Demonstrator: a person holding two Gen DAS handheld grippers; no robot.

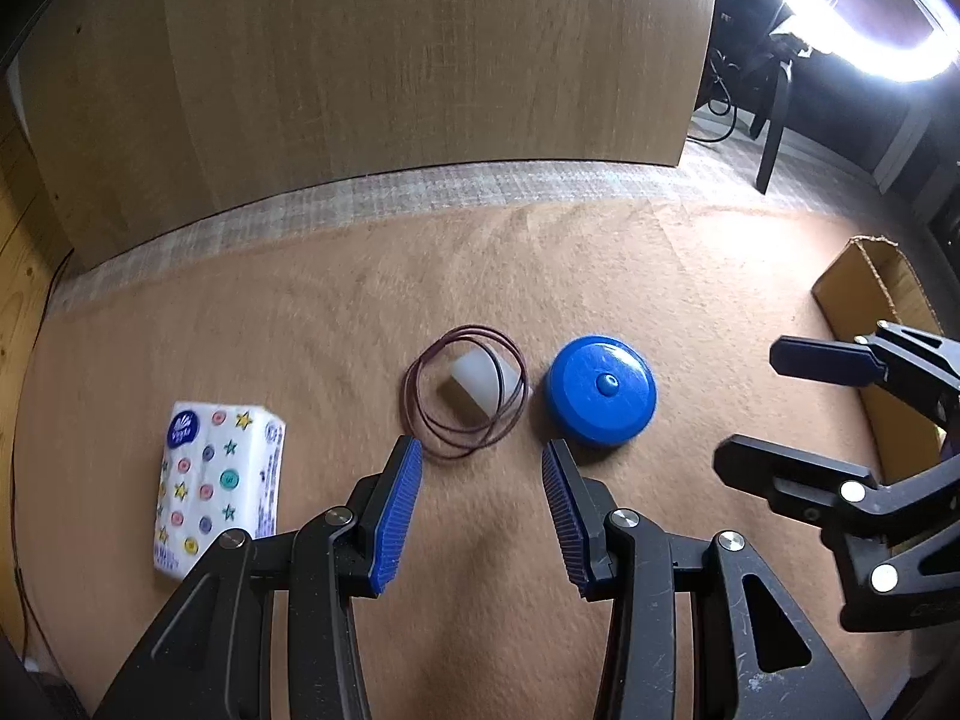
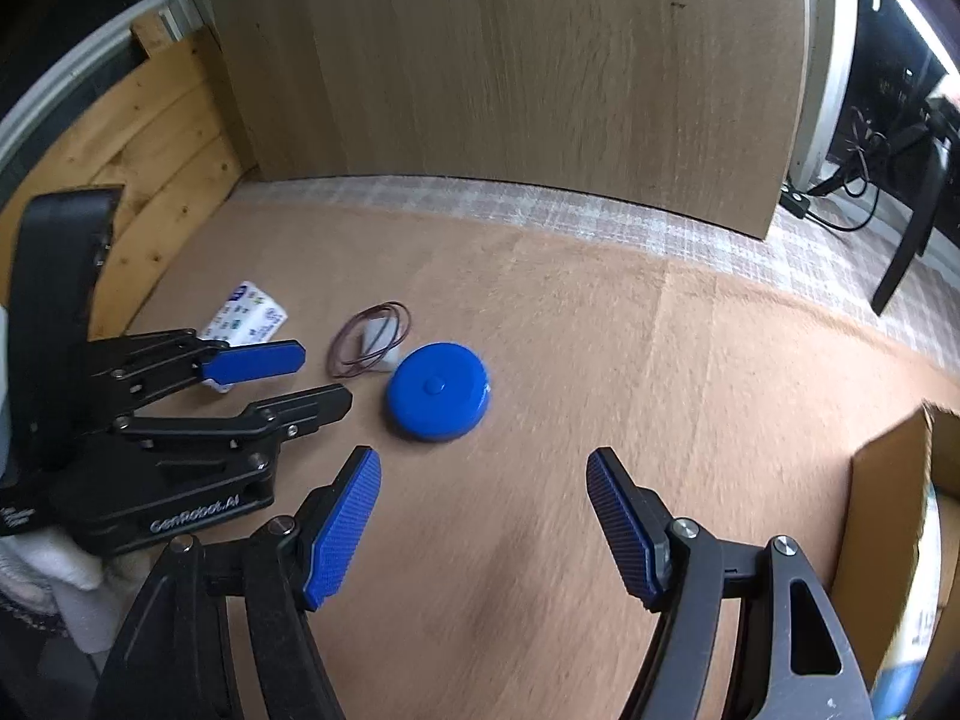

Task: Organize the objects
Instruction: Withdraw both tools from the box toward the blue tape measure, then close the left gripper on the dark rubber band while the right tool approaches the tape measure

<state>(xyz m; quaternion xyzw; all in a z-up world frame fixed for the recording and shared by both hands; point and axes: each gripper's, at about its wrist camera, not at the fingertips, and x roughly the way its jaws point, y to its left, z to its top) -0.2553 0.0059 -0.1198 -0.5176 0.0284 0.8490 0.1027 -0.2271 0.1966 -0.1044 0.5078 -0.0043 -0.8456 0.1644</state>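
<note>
Spread over the whole floor area: a tan felt mat (image 1: 600, 276), with a checked cloth strip (image 1: 420, 192) along its far edge. Behind that, upright, a large wooden board (image 1: 390, 60). At the right edge of the mat, an open cardboard box (image 1: 870, 288), only partly in view.

Low over the near part of the mat, the left gripper (image 1: 482, 468), tilted downward, blue pads apart and nothing between them. To its right, the right gripper (image 2: 483, 480), also tilted downward, jaws wider apart and empty, none of the objects touched.

Flat on the mat at the left, a tissue pack (image 1: 219, 480) printed with stars and buttons, well apart from the other things. Near the middle, a round blue lid (image 1: 600, 390) with a small knob on top, just beyond the right pad of the left gripper. Just beside the lid, on its left, a thin dark red band (image 1: 465, 396) in loose loops, lying around a small white plastic piece (image 1: 480, 384).
</note>
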